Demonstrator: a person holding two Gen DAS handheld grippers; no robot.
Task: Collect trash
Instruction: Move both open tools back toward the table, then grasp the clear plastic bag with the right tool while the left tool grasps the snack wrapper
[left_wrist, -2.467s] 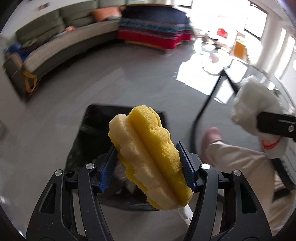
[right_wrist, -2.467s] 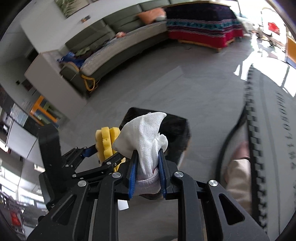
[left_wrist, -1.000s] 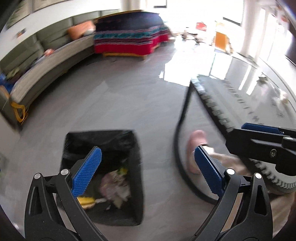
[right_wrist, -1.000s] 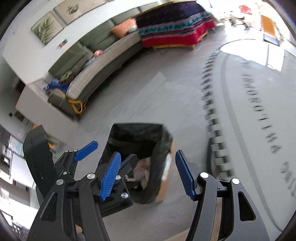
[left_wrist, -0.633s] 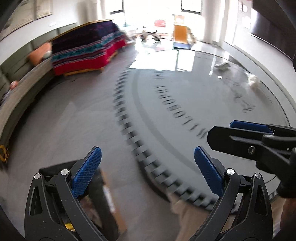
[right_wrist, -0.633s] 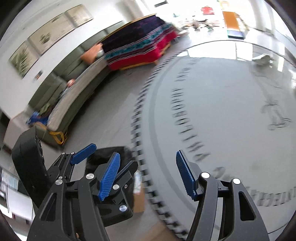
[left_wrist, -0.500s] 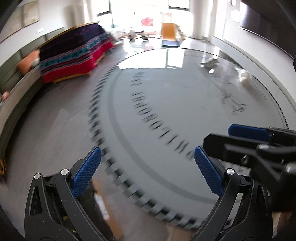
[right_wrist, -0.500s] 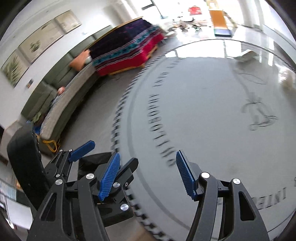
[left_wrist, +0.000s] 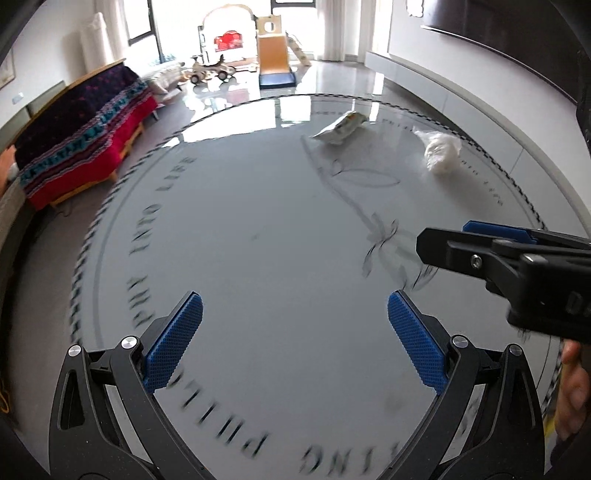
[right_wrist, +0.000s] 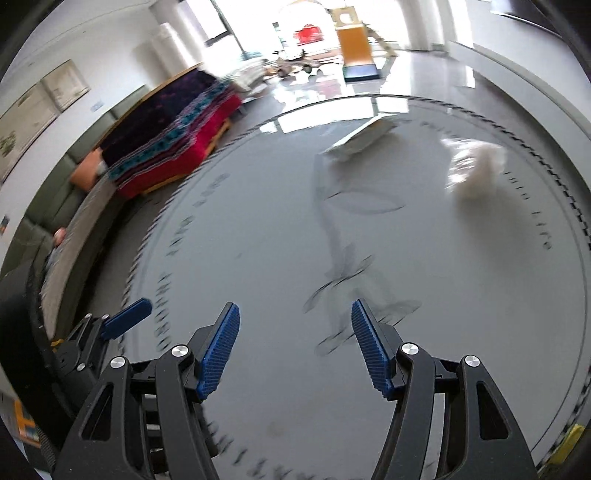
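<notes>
A snack wrapper (left_wrist: 341, 126) and a crumpled white plastic bag (left_wrist: 440, 150) lie at the far side of a round grey glass table (left_wrist: 258, 229). They also show in the right wrist view, the wrapper (right_wrist: 364, 139) and the blurred bag (right_wrist: 480, 168). My left gripper (left_wrist: 294, 330) is open and empty over the near part of the table. My right gripper (right_wrist: 294, 341) is open and empty too, and it shows at the right of the left wrist view (left_wrist: 480, 251). The trash bin is out of view.
A sofa with a red and dark patterned blanket (left_wrist: 77, 136) stands left of the table. A green couch (right_wrist: 62, 221) runs along the left wall. A children's slide and toys (left_wrist: 273, 62) stand at the back of the room.
Both grippers let go of the yellow sponge and the white cloth over the black bin, opened, and swung right and up from the bin to over the round table.
</notes>
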